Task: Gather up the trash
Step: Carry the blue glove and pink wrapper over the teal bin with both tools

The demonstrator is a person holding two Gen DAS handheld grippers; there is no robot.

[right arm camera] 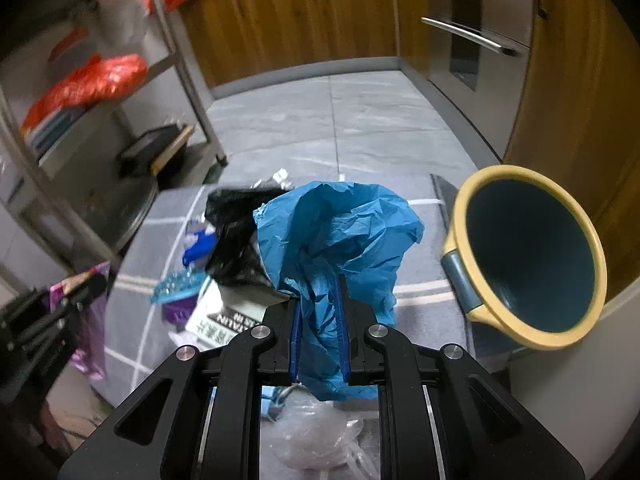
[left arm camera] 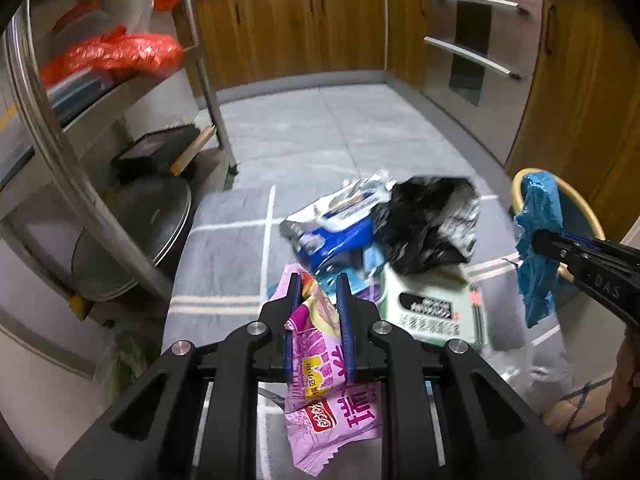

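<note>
Two grippers: each is clamped on one piece of trash above the grey mat [left arm camera: 224,248].
Left gripper [left arm camera: 319,300]: fingers pinch a pink wrapper [left arm camera: 320,364]; its lower end hangs under the gripper body, and its top edge is partly behind the left finger.
Right gripper [right arm camera: 319,312]: fingers grip a blue plastic sheet [right arm camera: 340,232]; the crumpled sheet blocks much of the pile behind it.
Right gripper from the left wrist: only its tip shows at the right edge, with the blue sheet hanging from it in front of the bin [left arm camera: 580,204].
Bin in the right wrist view [right arm camera: 532,256]: yellow rim, dark blue inside, at the mat's right edge; its base is hidden, so I cannot tell whether it stands upright or tilted.
Pile: black bag [left arm camera: 428,224], blue-and-white wrapper [left arm camera: 340,224] and pale green box [left arm camera: 436,308] lie touching near the mat's middle; the print on the box is blurred.
Clear bag [right arm camera: 316,436]: lies under the right gripper, mostly hidden by its body.
Rack [left arm camera: 60,148]: metal, beside the mat's left edge, with an orange bag [left arm camera: 120,52] on a shelf; the lower shelves are blurred.
</note>
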